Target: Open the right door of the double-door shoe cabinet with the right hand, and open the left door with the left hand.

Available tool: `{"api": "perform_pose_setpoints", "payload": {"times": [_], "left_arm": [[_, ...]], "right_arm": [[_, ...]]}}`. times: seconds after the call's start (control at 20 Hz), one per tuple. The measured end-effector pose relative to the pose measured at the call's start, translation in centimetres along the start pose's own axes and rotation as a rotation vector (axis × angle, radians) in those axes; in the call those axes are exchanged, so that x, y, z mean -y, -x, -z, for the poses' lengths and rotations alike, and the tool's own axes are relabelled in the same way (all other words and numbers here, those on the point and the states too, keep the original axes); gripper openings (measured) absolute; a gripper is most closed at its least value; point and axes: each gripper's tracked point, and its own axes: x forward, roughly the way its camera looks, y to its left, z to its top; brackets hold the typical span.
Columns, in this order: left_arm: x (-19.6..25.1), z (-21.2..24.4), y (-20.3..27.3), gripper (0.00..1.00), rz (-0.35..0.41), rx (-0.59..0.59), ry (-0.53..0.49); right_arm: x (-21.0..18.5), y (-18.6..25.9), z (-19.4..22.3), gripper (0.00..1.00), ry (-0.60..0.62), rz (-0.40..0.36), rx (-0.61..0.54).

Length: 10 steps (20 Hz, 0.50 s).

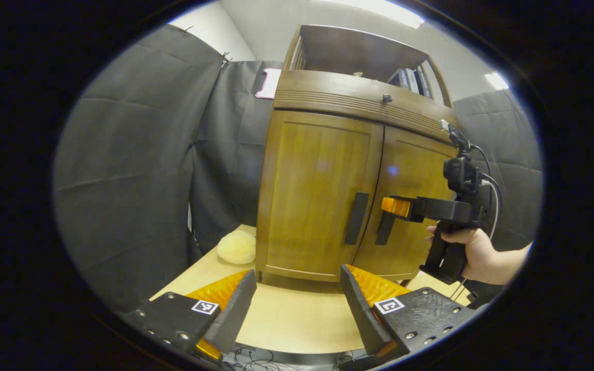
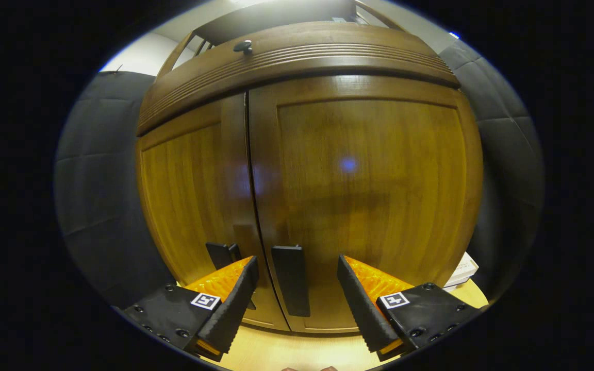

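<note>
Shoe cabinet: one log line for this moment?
doors: both shut | right gripper: open, fingers straddling right door handle, not clamped | left gripper: open, back from cabinet | step: right handle grasp pending

Recording booth: black cloth walls (image 1: pixel 132 154), wooden shoe cabinet (image 1: pixel 323 196) on light table (image 1: pixel 297 319).

Wooden shoe cabinet (image 1: pixel 323 190) upright on table, both doors seemingly closed, dark handles.
</note>
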Motion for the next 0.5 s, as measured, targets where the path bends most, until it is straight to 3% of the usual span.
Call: {"api": "perform_pose_setpoints", "payload": {"times": [0.2, 0.4, 0.5], "left_arm": [[0.6, 0.8, -0.7, 0.93, -0.008, 0.016, 0.114], [0.0, 0.7, -0.6, 0.93, -0.048, 0.007, 0.1], [-0.2, 0.8, -0.6, 0.94, -0.057, 0.005, 0.092]], "right_arm": [[-0.6, -1.6, 0.5, 0.93, 0.001, 0.002, -0.035], [-0.6, -2.9, -0.3, 0.46, 0.03, 0.005, -0.024], [-0.7, -3.2, 0.1, 0.36, 0.031, 0.004, -0.036]]}}
